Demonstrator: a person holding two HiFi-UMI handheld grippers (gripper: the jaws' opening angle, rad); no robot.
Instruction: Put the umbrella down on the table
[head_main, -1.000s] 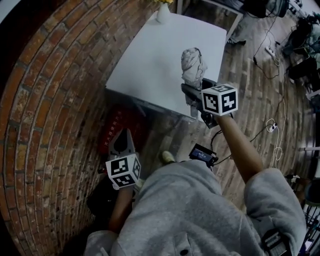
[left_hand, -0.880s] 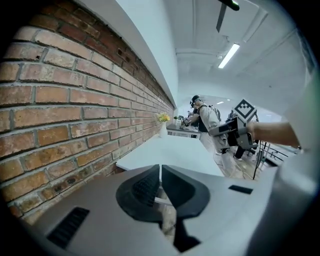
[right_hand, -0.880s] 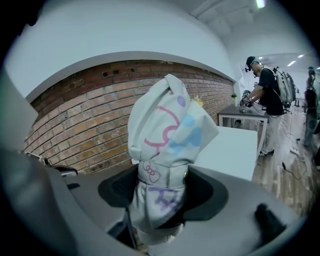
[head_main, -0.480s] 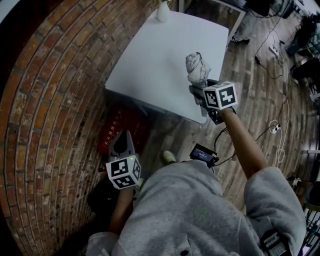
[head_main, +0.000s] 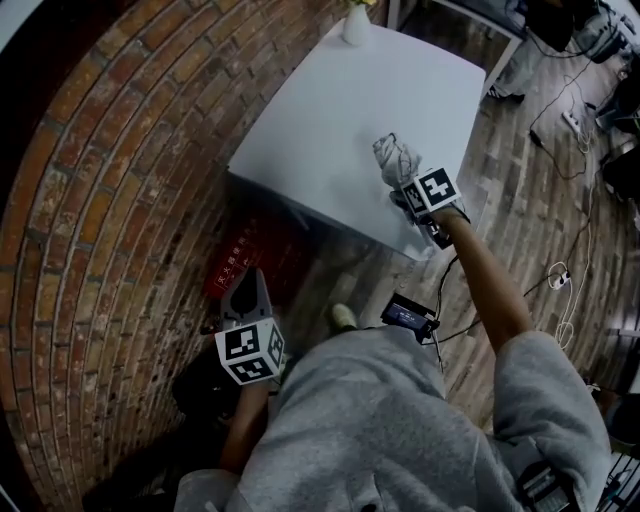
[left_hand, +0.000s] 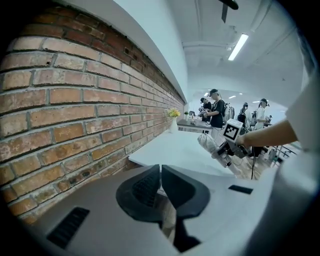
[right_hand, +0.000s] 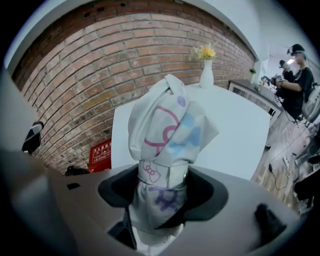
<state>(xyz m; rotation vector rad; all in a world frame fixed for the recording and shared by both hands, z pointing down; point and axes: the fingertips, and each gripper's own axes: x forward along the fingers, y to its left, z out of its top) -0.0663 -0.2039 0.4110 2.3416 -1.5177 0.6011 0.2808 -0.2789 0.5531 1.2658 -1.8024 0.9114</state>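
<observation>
1. Hazard, edge. We judge the main risk to be a release too near the rim. In the head view the umbrella (head_main: 395, 160) hangs over the near right part of the table (head_main: 330, 110), close to its edge. If it is let go here, the rounded bundle could roll or tip off toward the floor.
2. Hazard, posture. The umbrella points up and away from the jaws. If it is set down on its end it would likely topple, so we think it needs to be laid lengthwise first.
3. Hazard, grip. The jaws bear on soft folded cloth. We think the bundle could slide within them if the wrist turns sharply.
4. Hazard, minor. The vase (head_main: 356, 25) stands at the far corner, well apart from the umbrella, so we expect little risk there.
5. Right gripper (right_hand: 162, 192). Its jaws are closed on the umbrella's lower wrapped part, one on each side. The white canopy with pink and blue print stands out beyond the fingertips.
6. Umbrella, location. It is held by the right gripper over the table. We cannot tell whether it touches the surface.
7. Left gripper (left_hand: 161, 185). Its jaw tips are drawn together with nothing between them. It is held low beside the brick wall (head_main: 120, 150), well apart from the umbrella and short of the table.
</observation>
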